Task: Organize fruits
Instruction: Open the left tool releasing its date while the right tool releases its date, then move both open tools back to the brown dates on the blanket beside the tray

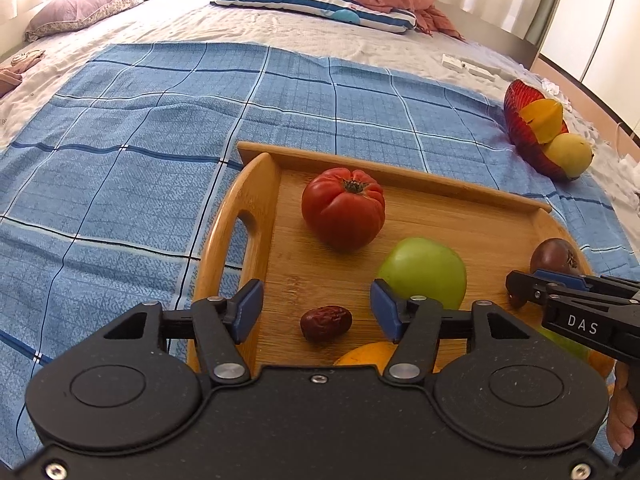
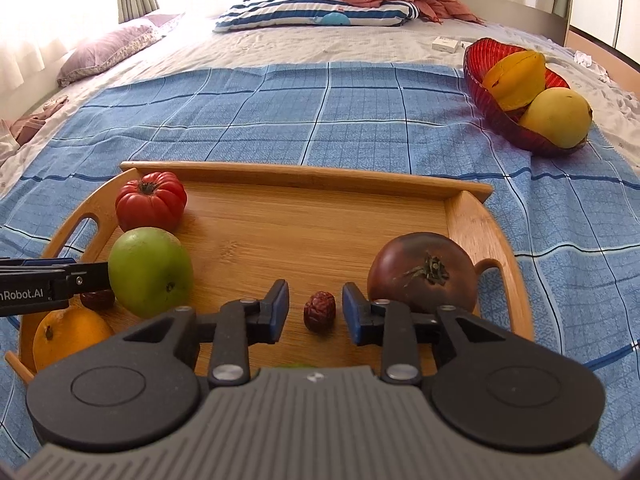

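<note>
Dates are being framed by both claws on the wooden tray [image 2: 312,176]: one date [image 1: 326,323] is lying between the spread pads of the left claw [image 1: 316,312], untouched, another date [image 2: 319,311] between the spread pads of the right claw [image 2: 315,310]. A green fruit [image 2: 150,272], red tomato [image 2: 151,200] and dark tomato [image 2: 424,272] are being kept alongside on the tray.
</note>
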`<state>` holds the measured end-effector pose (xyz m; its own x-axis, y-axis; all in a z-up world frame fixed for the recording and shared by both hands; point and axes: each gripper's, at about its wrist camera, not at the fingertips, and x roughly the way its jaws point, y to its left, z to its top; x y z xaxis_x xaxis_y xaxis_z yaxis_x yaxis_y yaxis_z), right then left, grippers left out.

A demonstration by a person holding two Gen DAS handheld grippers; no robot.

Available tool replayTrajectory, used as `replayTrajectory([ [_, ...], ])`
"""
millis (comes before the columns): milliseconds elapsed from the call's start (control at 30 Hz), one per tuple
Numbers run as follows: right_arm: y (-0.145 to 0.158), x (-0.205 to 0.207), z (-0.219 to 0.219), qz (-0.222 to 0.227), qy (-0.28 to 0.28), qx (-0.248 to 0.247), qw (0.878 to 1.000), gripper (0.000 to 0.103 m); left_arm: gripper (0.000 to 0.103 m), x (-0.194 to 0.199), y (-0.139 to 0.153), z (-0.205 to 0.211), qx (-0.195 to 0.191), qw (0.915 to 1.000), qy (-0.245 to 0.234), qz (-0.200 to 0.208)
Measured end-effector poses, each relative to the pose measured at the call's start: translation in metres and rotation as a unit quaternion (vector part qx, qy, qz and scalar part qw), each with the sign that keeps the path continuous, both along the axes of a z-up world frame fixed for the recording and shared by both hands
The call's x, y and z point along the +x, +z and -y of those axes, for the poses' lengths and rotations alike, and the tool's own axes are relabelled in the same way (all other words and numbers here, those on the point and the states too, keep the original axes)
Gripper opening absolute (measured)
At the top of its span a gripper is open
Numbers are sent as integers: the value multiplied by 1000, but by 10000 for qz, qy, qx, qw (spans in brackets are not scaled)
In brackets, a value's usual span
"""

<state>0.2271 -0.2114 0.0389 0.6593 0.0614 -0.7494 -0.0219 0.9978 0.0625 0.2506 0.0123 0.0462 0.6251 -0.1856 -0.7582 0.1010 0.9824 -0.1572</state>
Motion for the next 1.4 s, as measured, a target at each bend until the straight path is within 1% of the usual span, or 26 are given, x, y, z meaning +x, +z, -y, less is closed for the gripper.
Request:
replayTrajectory([
  [67, 3, -5, 0, 135, -22, -13, 9999, 55, 67, -5, 4, 0, 36, 9999, -5, 123],
  [167, 9, -14, 1, 345, -68, -59, 9994, 58, 73, -14, 10, 0, 110, 9995, -37, 301],
  [300, 18, -28, 2, 634, -147, -74, 9978, 64, 75, -31, 19, 2, 157, 9983, -150, 541],
  [533, 32, -61, 1, 1189, -208, -154, 9926, 71, 76, -63, 31, 4, 42, 9960, -357, 823],
  [667, 35, -81, -3, 1421, -182, -282, 9893, 73, 78, -83, 35, 6, -21, 9940, -507, 964],
  [800, 33, -103, -6, 1652, -142, -394, 9854, 79, 79, -101, 37, 3, -23, 9921, -573, 1114],
  [1033, 27, -135, -6, 1948, -145, -452, 9797, 83, 84, -132, 35, 1, -54, 9878, -622, 1426],
  [1100, 25, -143, -6, 2023, -134, -483, 9780, 84, 87, -140, 33, 0, -97, 9869, -638, 1478],
  [1167, 22, -153, -6, 2101, -114, -519, 9762, 85, 93, -145, 31, 1, -131, 9860, -684, 1513],
  [1333, 12, -172, -9, 2284, -52, -586, 9718, 87, 94, -157, 24, 3, -119, 9850, -691, 1577],
  [1400, 7, -178, -10, 2366, -12, -587, 9698, 87, 96, -163, 21, 4, -137, 9838, -674, 1657],
])
